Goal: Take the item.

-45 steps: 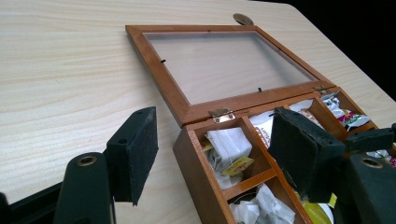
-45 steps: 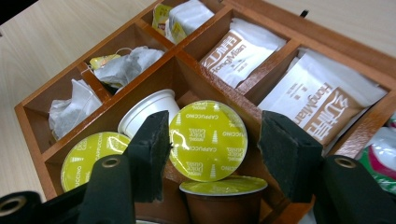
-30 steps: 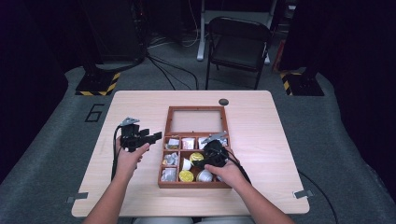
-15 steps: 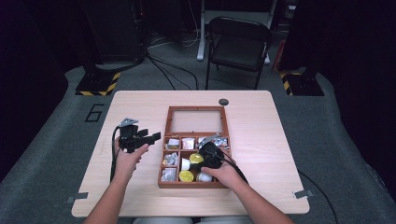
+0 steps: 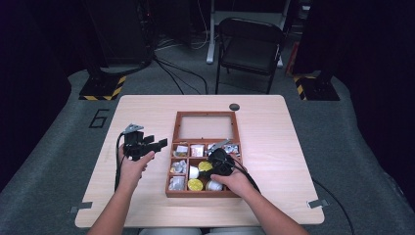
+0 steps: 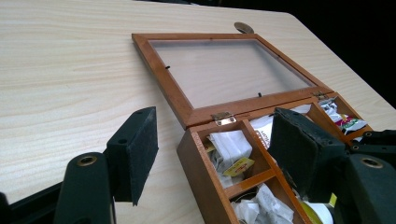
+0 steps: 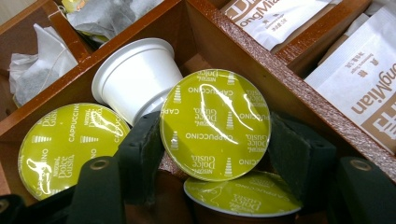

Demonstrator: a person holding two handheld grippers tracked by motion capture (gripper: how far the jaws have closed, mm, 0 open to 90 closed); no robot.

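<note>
The table (image 5: pixel 274 127) fills the middle of the high view, with the wooden box (image 5: pixel 169 169) at its centre, glass lid (image 6: pixel 219 70) laid flat open. At centre left the left gripper (image 5: pixel 155 145) hovers beside the box, jaws spread with nothing between them. Low in the box's middle compartment, the right gripper (image 7: pixel 215 140) has just been closing its jaws, and the pads now pinch a green-topped coffee capsule (image 7: pixel 215 123) by its rim. With the grip apparently made, lifting the capsule out seems next.
</note>
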